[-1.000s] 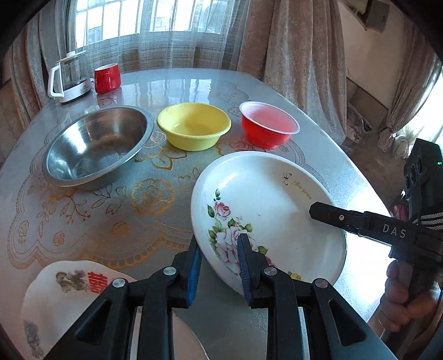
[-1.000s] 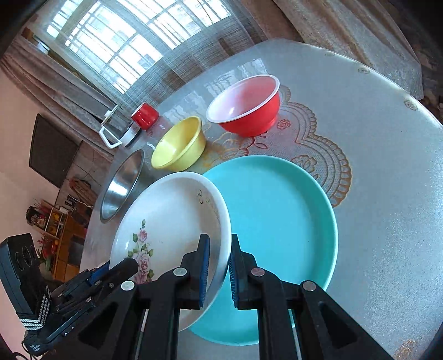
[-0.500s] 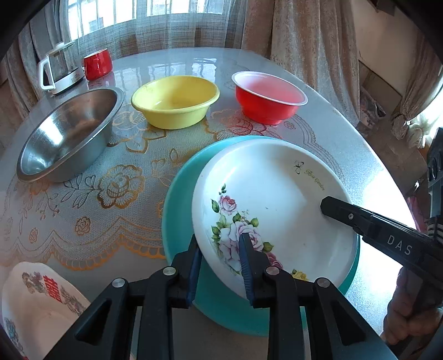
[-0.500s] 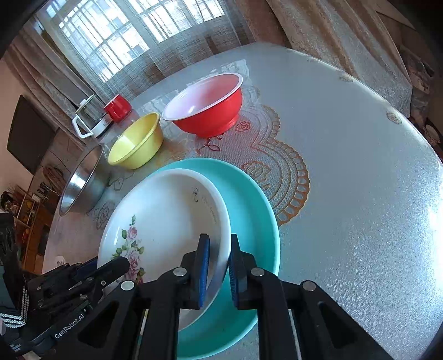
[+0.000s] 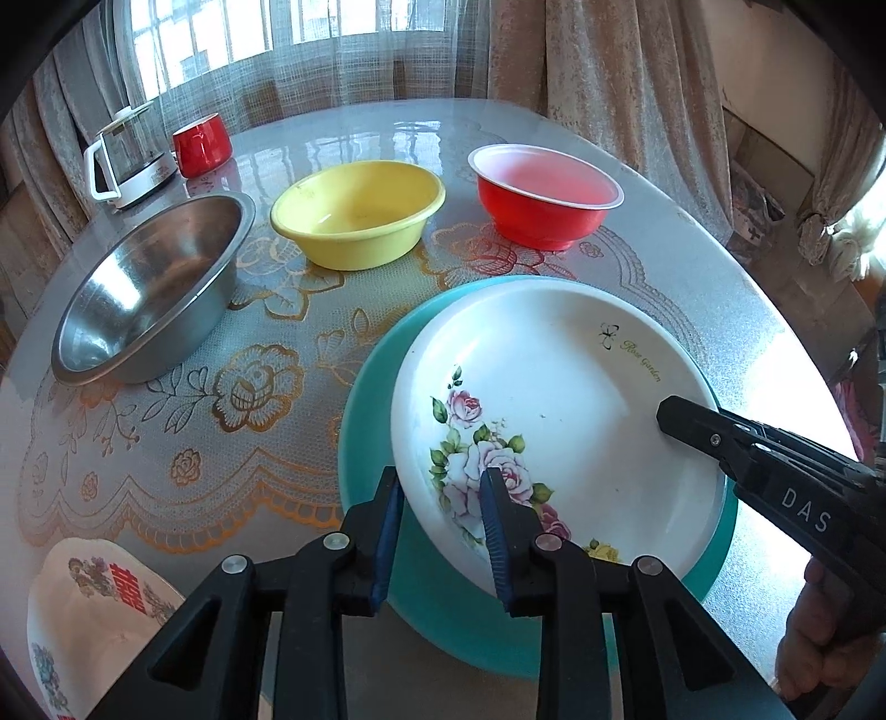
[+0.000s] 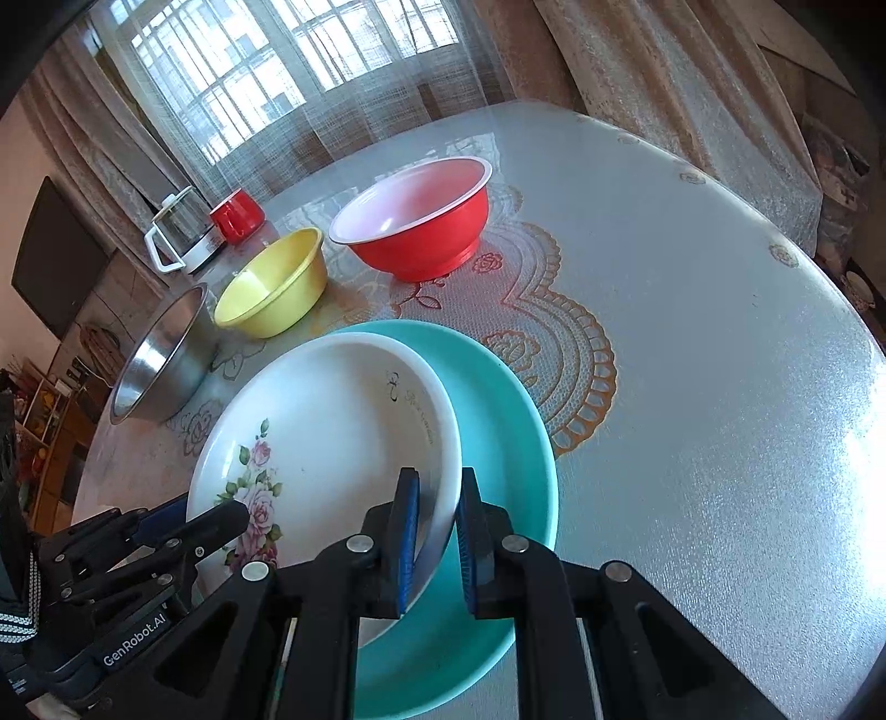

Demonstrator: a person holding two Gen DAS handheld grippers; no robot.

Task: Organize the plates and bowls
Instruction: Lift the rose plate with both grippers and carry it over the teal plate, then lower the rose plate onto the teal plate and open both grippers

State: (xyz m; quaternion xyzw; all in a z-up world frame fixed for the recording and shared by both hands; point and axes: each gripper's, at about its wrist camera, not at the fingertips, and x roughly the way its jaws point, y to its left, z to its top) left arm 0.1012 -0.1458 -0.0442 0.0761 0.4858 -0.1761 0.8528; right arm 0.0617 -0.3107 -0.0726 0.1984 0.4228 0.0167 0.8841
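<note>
White rose plate (image 5: 554, 399) is seated on teal plate (image 5: 371, 443) on glossy lace-patterned table (image 5: 166, 399); curtained window (image 5: 332, 50) behind. Right gripper (image 6: 437, 531) is clamped on its rim; left gripper (image 5: 440, 526), just been opening, straddles rim slightly apart.

Plates, three: one white round plate with a pink rose print (image 5: 559, 399), one plain teal round plate (image 5: 365, 437) beneath it, one white scalloped plate with red characters and figures (image 5: 94, 615) (only partly in frame, at the near left edge).

Bowls, three: one stainless steel bowl (image 5: 149, 288), one yellow plastic bowl (image 5: 357, 213), one red plastic bowl with a pale inside (image 5: 545, 194).

Cups, one: a red mug (image 5: 202, 145).

Kettles, one: a glass kettle with a white handle and base (image 5: 130, 158).

Tables, one: a round table under a clear textured cover and a gold-patterned lace cloth (image 5: 183, 399).

Handheld two-finger grippers, two.
</note>
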